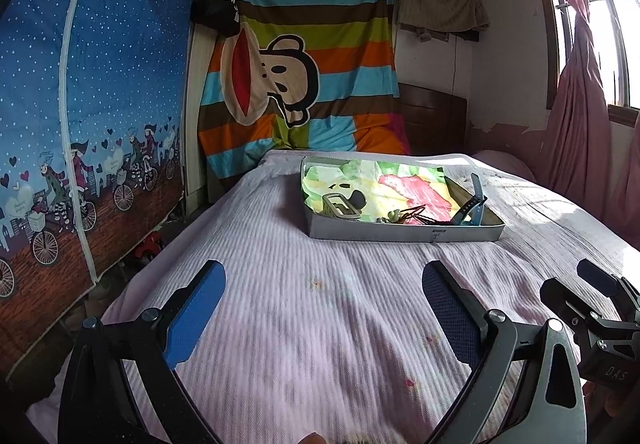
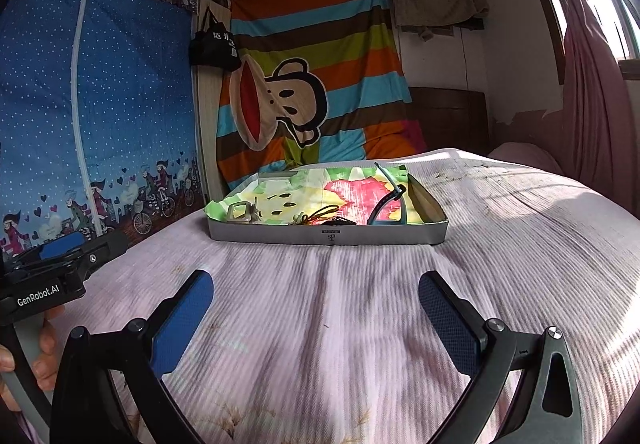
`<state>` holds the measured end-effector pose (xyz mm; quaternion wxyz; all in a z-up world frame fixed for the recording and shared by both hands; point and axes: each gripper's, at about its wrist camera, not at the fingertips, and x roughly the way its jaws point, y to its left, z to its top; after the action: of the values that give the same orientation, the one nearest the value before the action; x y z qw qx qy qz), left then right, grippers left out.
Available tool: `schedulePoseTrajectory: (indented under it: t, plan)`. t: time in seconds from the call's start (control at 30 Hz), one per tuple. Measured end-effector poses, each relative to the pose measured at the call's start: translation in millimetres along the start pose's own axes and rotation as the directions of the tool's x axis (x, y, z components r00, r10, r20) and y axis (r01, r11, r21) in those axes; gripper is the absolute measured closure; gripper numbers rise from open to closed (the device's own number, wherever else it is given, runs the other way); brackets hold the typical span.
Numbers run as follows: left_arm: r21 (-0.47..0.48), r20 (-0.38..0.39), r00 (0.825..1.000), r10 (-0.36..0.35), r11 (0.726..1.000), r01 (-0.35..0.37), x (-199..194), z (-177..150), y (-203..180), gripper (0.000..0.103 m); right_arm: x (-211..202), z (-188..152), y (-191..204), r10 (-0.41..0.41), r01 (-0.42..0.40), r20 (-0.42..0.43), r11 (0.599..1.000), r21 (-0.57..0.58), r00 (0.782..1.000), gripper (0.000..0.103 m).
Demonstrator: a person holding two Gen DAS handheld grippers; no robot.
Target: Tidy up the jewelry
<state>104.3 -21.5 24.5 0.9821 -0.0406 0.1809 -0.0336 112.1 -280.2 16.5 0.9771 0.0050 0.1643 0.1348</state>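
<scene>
The approach seems barely begun: nothing is held, and the tray must first be reached across the bed [image 2: 360,324]. The left gripper [image 1: 324,308] and right gripper [image 2: 316,320] are both spread wide, empty, well short of the tray [image 2: 328,238]. In it, on a bright cloth [image 2: 344,191], lie a blue watch [image 2: 390,203], a grey buckle [image 2: 239,212] and small dark cords [image 2: 320,213], too small to identify.

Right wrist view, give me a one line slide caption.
Open right tool hovers over the bedspread, facing a gray tray holding a blue watch.
</scene>
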Motion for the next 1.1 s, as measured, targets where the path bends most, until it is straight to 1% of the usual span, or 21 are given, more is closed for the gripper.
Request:
schedulePoseTrajectory:
  t: [1.1]
  plan:
    - [0.000,0.003,1.000,0.009,1.000,-0.009,-2.7,-4.6,4.5,0.006,-2.4,-0.4,-2.6,0.001,-0.001,0.002,1.000,0.008,1.000,0.000]
